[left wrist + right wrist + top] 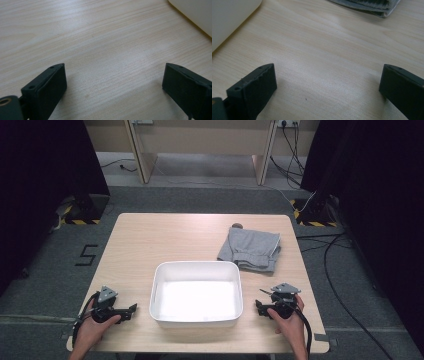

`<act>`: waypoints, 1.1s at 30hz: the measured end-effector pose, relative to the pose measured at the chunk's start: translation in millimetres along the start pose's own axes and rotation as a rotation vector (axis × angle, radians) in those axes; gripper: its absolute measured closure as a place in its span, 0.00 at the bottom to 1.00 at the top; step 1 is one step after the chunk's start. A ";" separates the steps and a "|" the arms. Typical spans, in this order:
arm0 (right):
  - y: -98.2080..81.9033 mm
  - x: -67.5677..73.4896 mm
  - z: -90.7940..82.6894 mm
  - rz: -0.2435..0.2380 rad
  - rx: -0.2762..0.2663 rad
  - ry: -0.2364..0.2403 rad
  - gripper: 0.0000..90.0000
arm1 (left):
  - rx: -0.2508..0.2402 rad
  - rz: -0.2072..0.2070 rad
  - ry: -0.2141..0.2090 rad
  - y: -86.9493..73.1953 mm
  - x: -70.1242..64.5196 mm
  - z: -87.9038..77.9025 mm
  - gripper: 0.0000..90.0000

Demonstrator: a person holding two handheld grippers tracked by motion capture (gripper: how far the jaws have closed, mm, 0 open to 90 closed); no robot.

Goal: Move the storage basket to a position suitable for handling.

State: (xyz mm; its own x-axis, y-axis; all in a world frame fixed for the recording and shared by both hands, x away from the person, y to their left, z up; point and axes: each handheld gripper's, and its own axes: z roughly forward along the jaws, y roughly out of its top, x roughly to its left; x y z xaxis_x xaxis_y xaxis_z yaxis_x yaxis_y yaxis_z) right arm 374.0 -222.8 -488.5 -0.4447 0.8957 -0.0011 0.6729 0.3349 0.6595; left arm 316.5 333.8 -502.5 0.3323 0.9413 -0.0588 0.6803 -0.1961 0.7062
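Note:
A white rectangular tub (196,317) stands empty at the near middle of the wooden table (150,240). A folded grey garment (250,249) lies behind it to the right. My left gripper (131,309) rests on the table left of the tub, held by a hand, its jaws wide apart with bare wood between them (113,82). On the tub's right, my right gripper (258,305) is likewise open over bare wood (327,85). The tub's corner (197,12) shows at the upper right of the left gripper view. The tub (229,17) and the garment's edge (372,6) show in the right gripper view.
A small dark object (236,225) sits at the table's far edge behind the garment. Black curtains hang at both sides, and cables (345,285) run over the grey floor at the right. A wooden desk frame (200,140) stands beyond the table.

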 end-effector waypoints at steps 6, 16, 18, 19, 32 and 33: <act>-1.0 3.4 -2.3 -0.006 -0.014 0.004 0.11 | 0.000 0.001 0.001 0.0 -0.1 0.0 0.05; -17.1 26.8 -20.9 -0.020 -0.041 0.064 0.23 | -0.036 -0.005 -0.014 -9.4 -7.9 -13.0 0.17; -24.6 32.3 -29.7 -0.029 -0.058 0.079 0.23 | -0.036 0.002 -0.033 -11.8 -14.9 -18.1 0.17; -31.1 38.7 -37.7 -0.052 -0.072 0.088 0.23 | -0.050 0.017 -0.046 -13.1 -24.1 -24.6 0.17; -41.7 75.2 -72.0 -0.144 -0.154 0.171 0.21 | -0.117 0.095 -0.179 -17.8 -72.4 -43.8 0.17; -41.0 80.4 -72.4 -0.155 -0.160 0.188 0.23 | -0.129 0.112 -0.197 -16.4 -76.1 -44.3 0.17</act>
State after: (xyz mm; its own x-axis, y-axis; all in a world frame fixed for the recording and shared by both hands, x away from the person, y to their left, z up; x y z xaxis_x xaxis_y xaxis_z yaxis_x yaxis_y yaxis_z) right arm 267.8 -185.7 -461.2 -0.6471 0.7622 0.0181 0.4928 0.4000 0.7727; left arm 251.1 277.5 -478.3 0.5304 0.8415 -0.1031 0.5477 -0.2473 0.7993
